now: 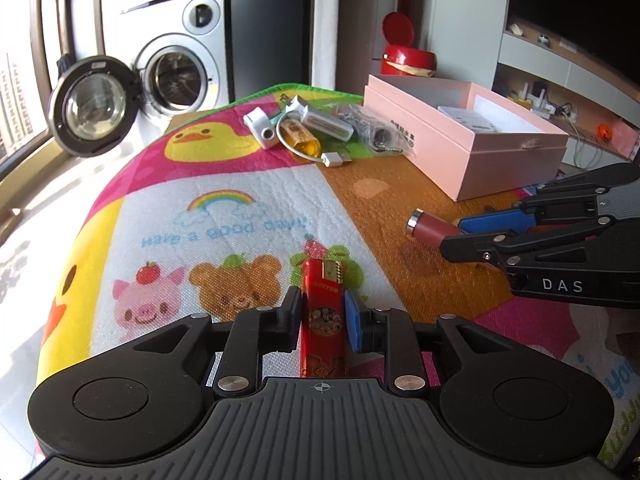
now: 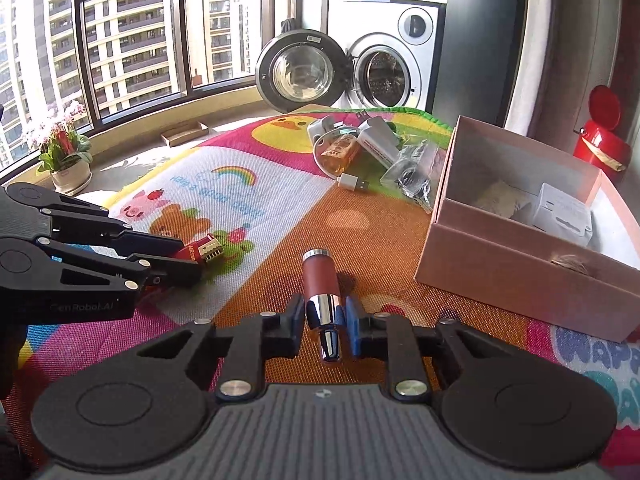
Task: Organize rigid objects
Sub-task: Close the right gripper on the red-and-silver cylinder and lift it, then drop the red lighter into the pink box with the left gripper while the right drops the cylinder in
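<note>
My left gripper (image 1: 322,307) is shut on a red lighter (image 1: 323,312) and holds it just above the cartoon play mat (image 1: 224,208); the lighter also shows in the right wrist view (image 2: 202,251). My right gripper (image 2: 323,312) is shut on a dark red and chrome lipstick tube (image 2: 321,292), which also shows in the left wrist view (image 1: 430,229). An open pink box (image 1: 472,140) stands at the right; it also shows in the right wrist view (image 2: 516,248) and holds a white adapter (image 2: 562,216).
A pile of small items lies at the mat's far edge: a white charger (image 1: 326,122), a white USB cable (image 1: 336,159), an amber lighter (image 1: 300,136), a clear bag of parts (image 1: 372,128). A washing machine with its door open (image 1: 176,76) and a red bin (image 1: 404,54) stand behind.
</note>
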The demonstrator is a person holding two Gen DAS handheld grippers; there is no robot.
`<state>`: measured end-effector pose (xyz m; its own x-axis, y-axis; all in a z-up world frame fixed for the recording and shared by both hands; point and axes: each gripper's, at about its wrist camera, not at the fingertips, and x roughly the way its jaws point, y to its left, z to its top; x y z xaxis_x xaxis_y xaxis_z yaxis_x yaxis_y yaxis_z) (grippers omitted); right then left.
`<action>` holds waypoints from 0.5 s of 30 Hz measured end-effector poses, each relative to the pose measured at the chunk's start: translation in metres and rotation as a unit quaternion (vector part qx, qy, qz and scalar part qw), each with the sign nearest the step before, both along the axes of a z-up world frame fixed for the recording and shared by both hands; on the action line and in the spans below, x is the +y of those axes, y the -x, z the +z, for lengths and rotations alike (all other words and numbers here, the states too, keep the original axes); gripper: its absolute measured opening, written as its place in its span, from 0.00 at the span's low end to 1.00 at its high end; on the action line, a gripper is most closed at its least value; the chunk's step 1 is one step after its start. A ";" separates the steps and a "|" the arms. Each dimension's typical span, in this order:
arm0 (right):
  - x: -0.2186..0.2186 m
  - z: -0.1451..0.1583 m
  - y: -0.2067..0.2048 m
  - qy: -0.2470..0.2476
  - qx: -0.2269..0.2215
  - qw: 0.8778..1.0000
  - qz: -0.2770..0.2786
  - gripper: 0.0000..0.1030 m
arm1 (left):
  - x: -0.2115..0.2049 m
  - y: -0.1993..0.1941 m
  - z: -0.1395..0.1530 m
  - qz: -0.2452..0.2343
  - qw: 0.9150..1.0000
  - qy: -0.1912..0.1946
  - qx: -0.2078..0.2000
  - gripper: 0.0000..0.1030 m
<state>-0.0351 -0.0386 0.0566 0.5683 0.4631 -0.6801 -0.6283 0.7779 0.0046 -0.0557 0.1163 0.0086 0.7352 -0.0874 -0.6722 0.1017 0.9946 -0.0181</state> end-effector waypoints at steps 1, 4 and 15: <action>0.004 -0.001 -0.005 0.001 0.004 1.000 0.003 0.21 | -0.001 0.000 0.000 0.001 1.000 -0.001 0.000 0.26; 0.011 -0.004 -0.012 0.008 0.015 1.000 0.006 0.21 | -0.003 0.000 0.001 -0.001 1.000 -0.004 0.003 0.26; -0.081 0.063 0.029 -0.029 -0.046 0.998 -0.020 0.19 | -0.043 0.005 0.036 -0.125 0.990 0.070 -0.002 0.26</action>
